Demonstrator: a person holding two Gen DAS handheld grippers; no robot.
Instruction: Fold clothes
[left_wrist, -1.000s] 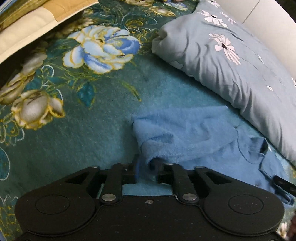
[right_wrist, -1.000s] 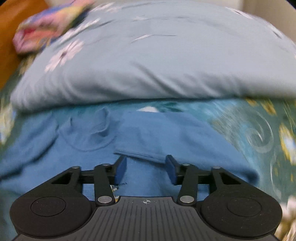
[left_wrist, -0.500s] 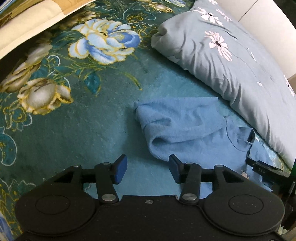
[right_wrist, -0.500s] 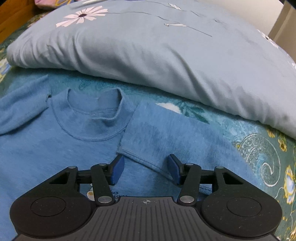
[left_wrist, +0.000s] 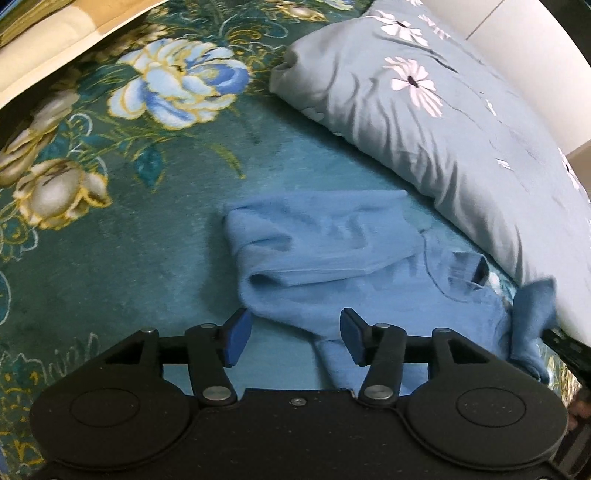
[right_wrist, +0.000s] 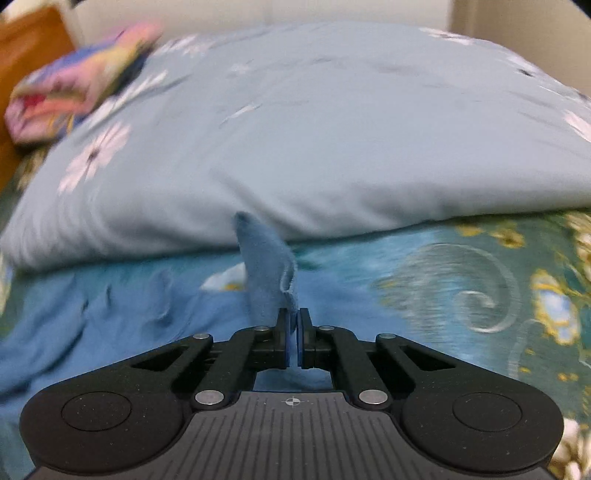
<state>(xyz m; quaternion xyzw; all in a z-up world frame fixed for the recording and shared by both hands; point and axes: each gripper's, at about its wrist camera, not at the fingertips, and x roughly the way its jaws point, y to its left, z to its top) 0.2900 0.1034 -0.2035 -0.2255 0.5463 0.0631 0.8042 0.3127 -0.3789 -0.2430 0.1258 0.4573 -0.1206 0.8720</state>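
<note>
Sleeve-folding appears to be the step in hand. A blue sweater (left_wrist: 369, 291) lies flat on the bed (left_wrist: 129, 258), its collar toward the pillow (left_wrist: 443, 129). One sleeve (left_wrist: 317, 236) is already laid across the chest on the left gripper's side. The other sleeve's cuff (right_wrist: 271, 266) is pinched in the right gripper (right_wrist: 293, 339), whose jaws are closed on the fabric, and is raised just in front of the pillow. The left gripper (left_wrist: 291, 336) is held over the sweater's near edge with its jaws spread apart and nothing between them.

To do this well, the pinched cuff is best carried low and level across the chest, so the sleeve is laid flat rather than bunched, and set down square with the sleeve already folded. The body could be pinned near the shoulder by the free gripper, so that it is not dragged along. The grip is best let go only once the fabric rests on the body.

Counted: one sweater, two sleeves, one pillow, one bed and two grippers are seen. One multicoloured bundle (right_wrist: 74, 92), blurred, is seen beyond the pillow.
</note>
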